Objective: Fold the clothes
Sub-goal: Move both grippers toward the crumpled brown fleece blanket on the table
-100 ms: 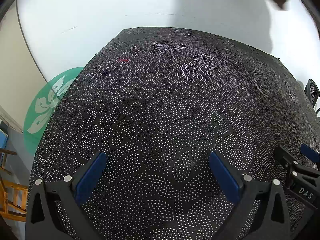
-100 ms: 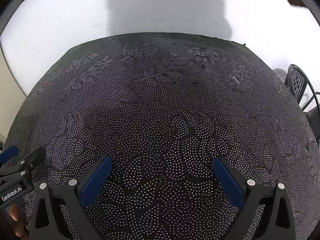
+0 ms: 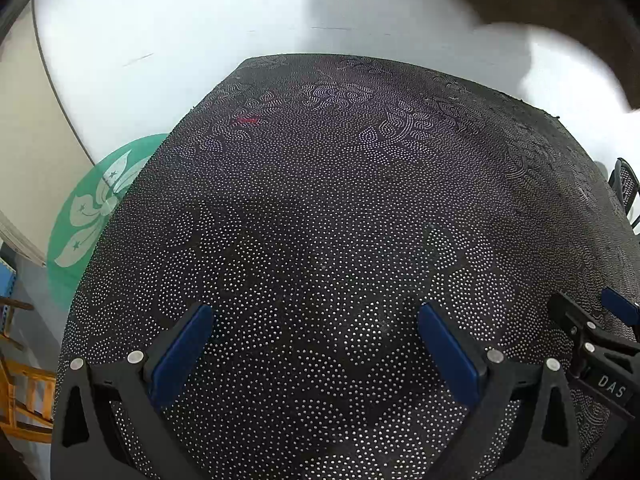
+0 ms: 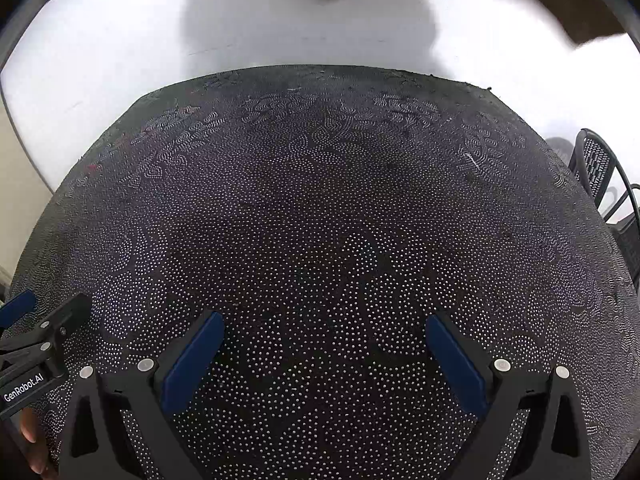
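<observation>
Two grippers hang side by side over a dark cloth [image 3: 340, 208] that lies flat on a white table [image 3: 160, 32]. The left gripper [image 3: 312, 340] and the right gripper [image 4: 324, 348] both have their blue fingers wide apart and hold nothing, likely getting ready to grab it. It looks thin and soft, covered in tiny white dots that make swirls.

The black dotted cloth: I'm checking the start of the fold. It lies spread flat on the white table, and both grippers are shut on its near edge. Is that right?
Not quite. The black dotted cloth does lie spread flat on the white table, but both wrist views show the left gripper and right gripper wide open above it, gripping nothing.
</observation>
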Demonstrator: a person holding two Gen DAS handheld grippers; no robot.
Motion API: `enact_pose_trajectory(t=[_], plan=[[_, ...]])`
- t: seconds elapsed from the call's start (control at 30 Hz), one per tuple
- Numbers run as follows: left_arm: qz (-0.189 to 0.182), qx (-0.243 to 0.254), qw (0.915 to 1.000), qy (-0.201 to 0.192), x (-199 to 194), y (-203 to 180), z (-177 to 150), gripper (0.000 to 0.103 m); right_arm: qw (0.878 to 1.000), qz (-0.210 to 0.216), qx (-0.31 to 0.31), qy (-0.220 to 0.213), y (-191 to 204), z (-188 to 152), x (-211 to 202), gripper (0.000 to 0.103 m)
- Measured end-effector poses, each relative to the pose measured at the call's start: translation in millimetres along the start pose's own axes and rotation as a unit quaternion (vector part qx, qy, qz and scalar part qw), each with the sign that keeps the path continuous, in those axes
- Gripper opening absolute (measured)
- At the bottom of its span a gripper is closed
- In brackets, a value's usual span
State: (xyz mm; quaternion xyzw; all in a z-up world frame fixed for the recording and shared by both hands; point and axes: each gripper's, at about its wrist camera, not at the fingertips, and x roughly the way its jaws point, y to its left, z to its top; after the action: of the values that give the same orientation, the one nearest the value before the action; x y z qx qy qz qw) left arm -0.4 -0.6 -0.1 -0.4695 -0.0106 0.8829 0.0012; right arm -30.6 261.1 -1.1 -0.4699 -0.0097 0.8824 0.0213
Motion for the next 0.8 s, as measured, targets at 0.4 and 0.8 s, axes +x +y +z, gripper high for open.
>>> enact_pose_trajectory(t=[0.4,0.8], plan=[[0.002,0.0,1.0,-0.001,0.0,4.0,1.1,0.102,1.0,0.001,0.001,0.0,-1.5,-1.1,-0.1,0.102],[0.027,-0.004,0.9996,-0.002,-22.7,-0.9,5.1,0.103,1.0,0.0,0.0,0.001,1.2,-0.7,0.1,0.102]])
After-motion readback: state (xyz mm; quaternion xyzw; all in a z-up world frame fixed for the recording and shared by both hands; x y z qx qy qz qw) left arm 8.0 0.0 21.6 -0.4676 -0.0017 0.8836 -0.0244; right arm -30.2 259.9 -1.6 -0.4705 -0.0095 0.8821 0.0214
